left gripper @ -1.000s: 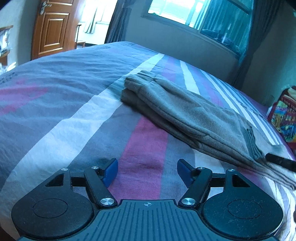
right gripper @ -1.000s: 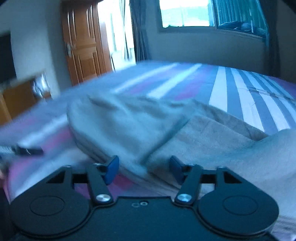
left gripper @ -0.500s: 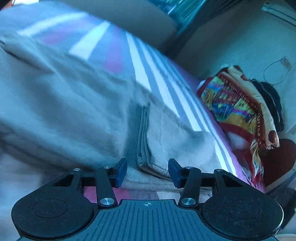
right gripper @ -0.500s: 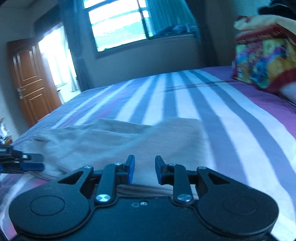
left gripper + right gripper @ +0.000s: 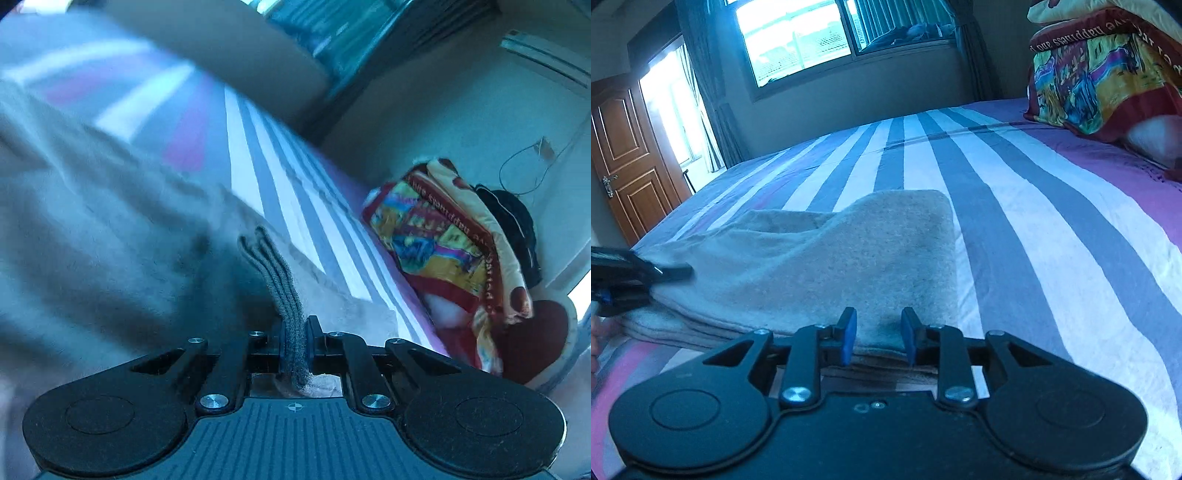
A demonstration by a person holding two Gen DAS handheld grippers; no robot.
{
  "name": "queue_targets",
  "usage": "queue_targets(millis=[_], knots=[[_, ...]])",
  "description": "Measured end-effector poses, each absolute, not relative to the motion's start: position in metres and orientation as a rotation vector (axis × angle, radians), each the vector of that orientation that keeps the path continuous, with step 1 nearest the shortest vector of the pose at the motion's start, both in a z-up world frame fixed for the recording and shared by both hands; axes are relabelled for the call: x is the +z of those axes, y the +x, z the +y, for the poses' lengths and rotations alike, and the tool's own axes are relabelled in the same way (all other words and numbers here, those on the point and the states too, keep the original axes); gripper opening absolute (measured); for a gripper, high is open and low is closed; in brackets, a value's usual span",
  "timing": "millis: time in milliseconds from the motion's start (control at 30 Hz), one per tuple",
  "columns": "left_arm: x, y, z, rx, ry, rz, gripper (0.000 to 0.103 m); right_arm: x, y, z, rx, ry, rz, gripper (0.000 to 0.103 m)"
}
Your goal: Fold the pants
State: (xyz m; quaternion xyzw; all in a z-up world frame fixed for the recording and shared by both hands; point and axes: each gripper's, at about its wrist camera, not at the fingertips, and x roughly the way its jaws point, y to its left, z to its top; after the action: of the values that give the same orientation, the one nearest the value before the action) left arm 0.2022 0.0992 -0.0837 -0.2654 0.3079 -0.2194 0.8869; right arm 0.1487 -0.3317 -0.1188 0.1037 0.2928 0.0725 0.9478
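Pants [image 5: 827, 258] lie part-folded on the striped bed [image 5: 1034, 221]. Left gripper [image 5: 295, 332] pinches their ribbed edge; right gripper [image 5: 875, 334], jaws apart, straddles the near hem. Step: securing ends. Next: right pinch, then a joint lift-over.

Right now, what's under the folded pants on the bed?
The grey pants lie on the striped bedsheet; white, grey and purple stripes show around them. The sheet directly beneath is covered, so anything hidden there cannot be seen.

Ahead of your right claw the striped bedspread [image 5: 1015, 206] runs to a window [image 5: 798, 40], with a wooden door [image 5: 628, 162] far left and a colourful folded blanket [image 5: 1104, 77] upper right.
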Motion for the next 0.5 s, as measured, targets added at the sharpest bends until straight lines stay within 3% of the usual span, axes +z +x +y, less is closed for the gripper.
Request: queue_targets(millis=[200, 433, 500], knots=[[-0.119, 0.2, 0.106, -0.376, -0.583, 0.709, 0.017, -0.125, 0.152, -0.326, 0.161, 0.193, 0.606, 0.026], [-0.079, 0.217, 0.115, -0.339, -0.497, 0.616, 0.018, -0.109, 0.155, -0.338, 0.17, 0.191, 0.565, 0.026], [-0.07, 0.237, 0.1, -0.378, -0.439, 0.637, 0.018, -0.1, 0.167, -0.342, 0.165, 0.187, 0.534, 0.021]])
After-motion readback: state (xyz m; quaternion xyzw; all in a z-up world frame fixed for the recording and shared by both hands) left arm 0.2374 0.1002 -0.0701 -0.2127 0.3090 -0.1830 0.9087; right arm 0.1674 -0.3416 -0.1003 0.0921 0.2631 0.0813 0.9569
